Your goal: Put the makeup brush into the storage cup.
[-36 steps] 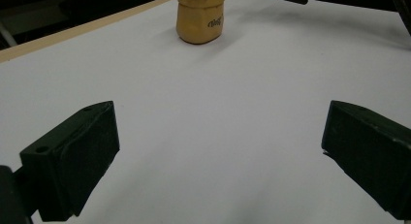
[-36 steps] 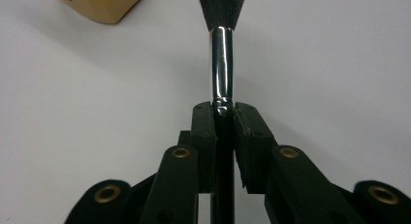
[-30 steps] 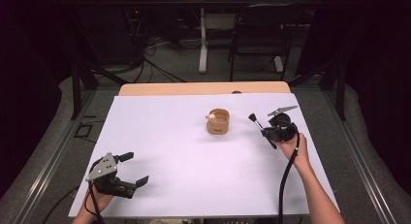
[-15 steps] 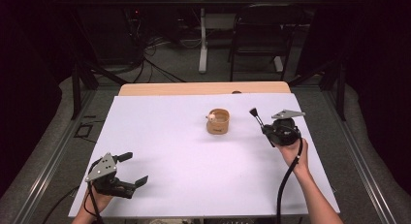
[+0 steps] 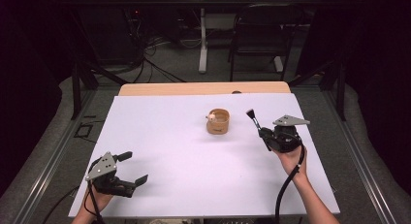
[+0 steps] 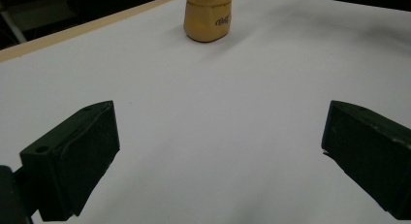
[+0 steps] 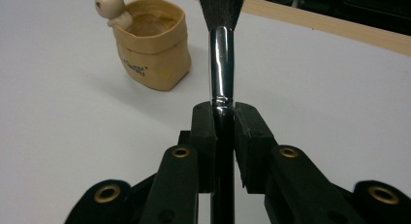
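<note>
A small tan pot (image 5: 218,121) with a little animal figure on its rim stands on the white table near the middle; the same tan pot (image 7: 151,49) appears at upper left of the right gripper view, and as the tan pot (image 6: 208,16) at the top of the left gripper view. My right gripper (image 5: 265,135) is shut on a black-handled brush (image 5: 256,123) with a shiny ferrule (image 7: 221,64), bristles up, just right of the pot. At the table's near left my left gripper (image 5: 133,168) stands open, nothing between its fingers (image 6: 72,158).
The white sheet (image 5: 194,170) covers the table, with a wooden edge (image 5: 203,88) at the far side. A chair (image 5: 257,35) and a desk leg stand beyond on the dark floor, with cables.
My right gripper has drifted to the right and slightly up with the brush, whose bristle end now tilts more upright. The left gripper has stayed put.
</note>
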The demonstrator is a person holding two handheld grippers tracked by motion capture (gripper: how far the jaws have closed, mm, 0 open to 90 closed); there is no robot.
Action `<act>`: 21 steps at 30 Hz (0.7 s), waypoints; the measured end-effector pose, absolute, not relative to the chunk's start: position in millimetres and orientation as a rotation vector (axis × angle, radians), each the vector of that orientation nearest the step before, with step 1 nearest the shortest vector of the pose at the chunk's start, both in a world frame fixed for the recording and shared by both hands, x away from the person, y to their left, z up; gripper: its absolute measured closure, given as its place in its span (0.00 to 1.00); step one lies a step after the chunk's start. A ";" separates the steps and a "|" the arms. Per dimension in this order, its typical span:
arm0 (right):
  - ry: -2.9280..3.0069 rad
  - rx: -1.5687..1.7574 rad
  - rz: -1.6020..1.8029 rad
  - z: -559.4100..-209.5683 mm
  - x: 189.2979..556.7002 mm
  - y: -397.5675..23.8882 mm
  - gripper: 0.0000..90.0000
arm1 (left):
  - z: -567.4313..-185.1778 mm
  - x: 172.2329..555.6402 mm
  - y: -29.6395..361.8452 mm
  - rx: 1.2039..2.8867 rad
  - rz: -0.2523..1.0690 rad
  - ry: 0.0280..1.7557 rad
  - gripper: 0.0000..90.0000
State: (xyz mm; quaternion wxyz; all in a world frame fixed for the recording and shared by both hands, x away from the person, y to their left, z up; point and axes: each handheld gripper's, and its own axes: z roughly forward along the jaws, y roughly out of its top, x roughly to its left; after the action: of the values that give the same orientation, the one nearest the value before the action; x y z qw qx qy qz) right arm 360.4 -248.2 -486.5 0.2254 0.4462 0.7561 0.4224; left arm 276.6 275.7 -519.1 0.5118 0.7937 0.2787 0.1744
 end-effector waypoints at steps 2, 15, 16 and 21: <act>2.083 1.226 1.203 -485.1 356.8 -247.6 0.88 | -518.2 277.5 276.6 1.907 0.423 0.677 0.00; 2.099 1.149 1.293 -481.0 344.8 -229.2 0.88 | -517.0 283.5 268.9 1.912 0.407 0.713 0.00; 2.100 1.150 1.299 -480.7 344.1 -228.0 0.88 | -517.0 284.3 268.1 1.911 0.408 0.705 0.00; 2.138 1.126 1.301 -480.3 345.4 -221.6 0.88 | -517.2 290.9 259.1 1.902 0.410 0.694 0.00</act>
State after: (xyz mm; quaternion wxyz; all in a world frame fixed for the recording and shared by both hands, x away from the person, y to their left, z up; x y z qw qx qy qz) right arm 345.4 -221.6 -480.3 0.1973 0.4024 0.7636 0.4648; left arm 290.9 259.1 -517.2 0.5125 0.7906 0.2887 0.1703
